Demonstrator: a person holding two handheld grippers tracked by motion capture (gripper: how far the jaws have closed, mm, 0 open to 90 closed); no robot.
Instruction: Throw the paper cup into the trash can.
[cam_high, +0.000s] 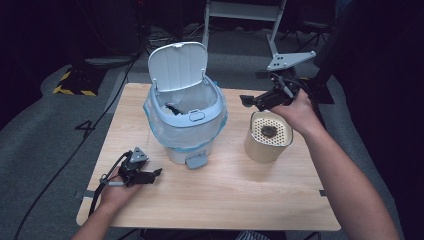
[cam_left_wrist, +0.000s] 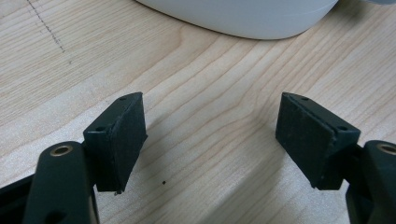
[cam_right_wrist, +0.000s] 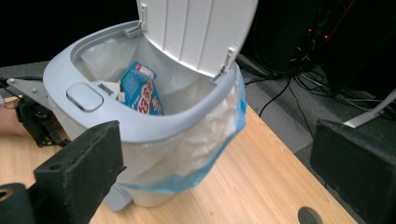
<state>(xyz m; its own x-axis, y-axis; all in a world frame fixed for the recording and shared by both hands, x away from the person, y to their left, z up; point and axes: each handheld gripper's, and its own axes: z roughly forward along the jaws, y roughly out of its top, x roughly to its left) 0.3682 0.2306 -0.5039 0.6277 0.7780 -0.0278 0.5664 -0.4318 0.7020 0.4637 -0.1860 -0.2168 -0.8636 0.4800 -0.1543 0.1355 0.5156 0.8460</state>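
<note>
A pale blue-grey pedal bin (cam_high: 186, 117) stands on the wooden table (cam_high: 225, 200) with its lid (cam_high: 177, 65) raised and a clear liner with a blue hem folded over its rim. In the right gripper view the bin (cam_right_wrist: 140, 126) holds a blue and red packet (cam_right_wrist: 142, 95). My left gripper (cam_high: 156, 176) rests low on the table in front of the bin, its jaws open and bare (cam_left_wrist: 210, 135). My right gripper (cam_high: 248, 101) hangs in the air to the right of the bin's rim, pointing at it, jaws wide open with nothing between them (cam_right_wrist: 219, 158).
A beige round container (cam_high: 267, 142) with a perforated top and a small dark lump (cam_high: 269, 131) on it stands right of the bin, under my right hand. The bin's pedal (cam_high: 196, 160) juts toward me. Cables and a metal frame lie on the floor beyond the table.
</note>
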